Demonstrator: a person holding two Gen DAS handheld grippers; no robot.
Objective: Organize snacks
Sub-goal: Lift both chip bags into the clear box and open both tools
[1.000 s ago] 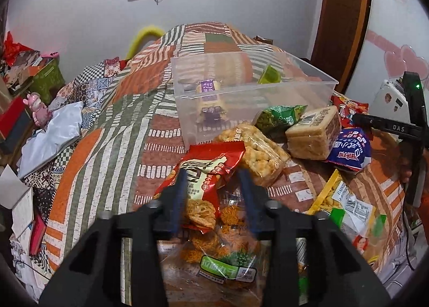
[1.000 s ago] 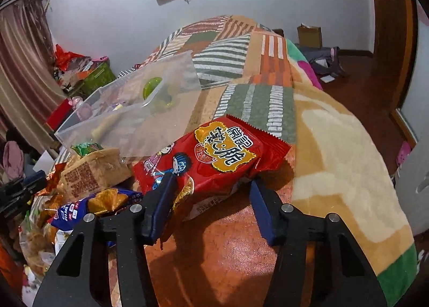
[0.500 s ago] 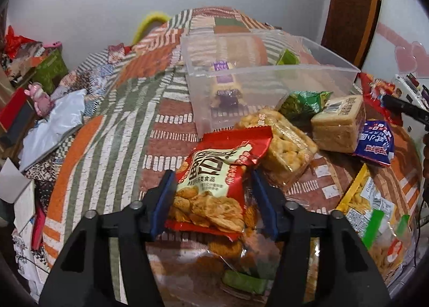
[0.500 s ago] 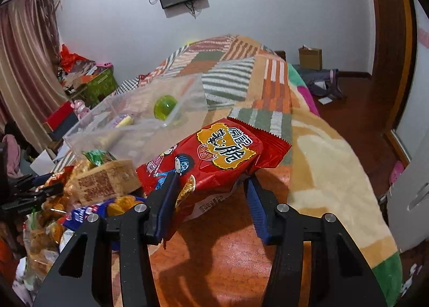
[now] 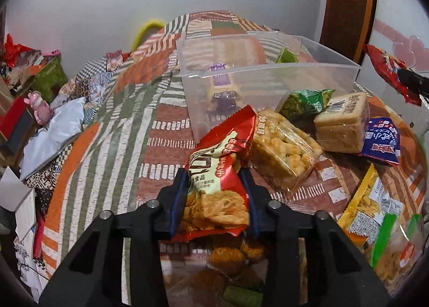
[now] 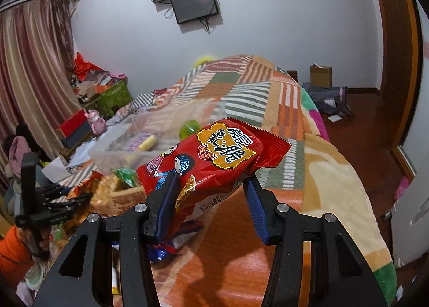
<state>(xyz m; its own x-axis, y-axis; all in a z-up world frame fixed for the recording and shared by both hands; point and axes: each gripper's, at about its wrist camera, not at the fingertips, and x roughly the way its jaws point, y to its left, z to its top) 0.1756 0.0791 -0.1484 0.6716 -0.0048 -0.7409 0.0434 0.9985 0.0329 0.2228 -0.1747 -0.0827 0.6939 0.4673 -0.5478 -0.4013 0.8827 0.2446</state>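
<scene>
My left gripper is shut on a red and cream cracker bag and holds it off the quilt, just in front of the clear plastic bin. My right gripper is shut on a red cartoon snack bag, lifted above the bed; that bag also shows at the right edge of the left wrist view. The bin holds a purple-wrapped snack and a green pack.
Loose snacks lie on the quilt by the bin: a puffed block pack, a green pea bag, a square cake, a blue bag, a yellow-green pack. Clutter lies left of the bed; wooden floor lies right.
Both grippers closed on their bags and lifted them. The left raised the cracker bag toward the bin; the right rose with the red cartoon bag well above the bed.
</scene>
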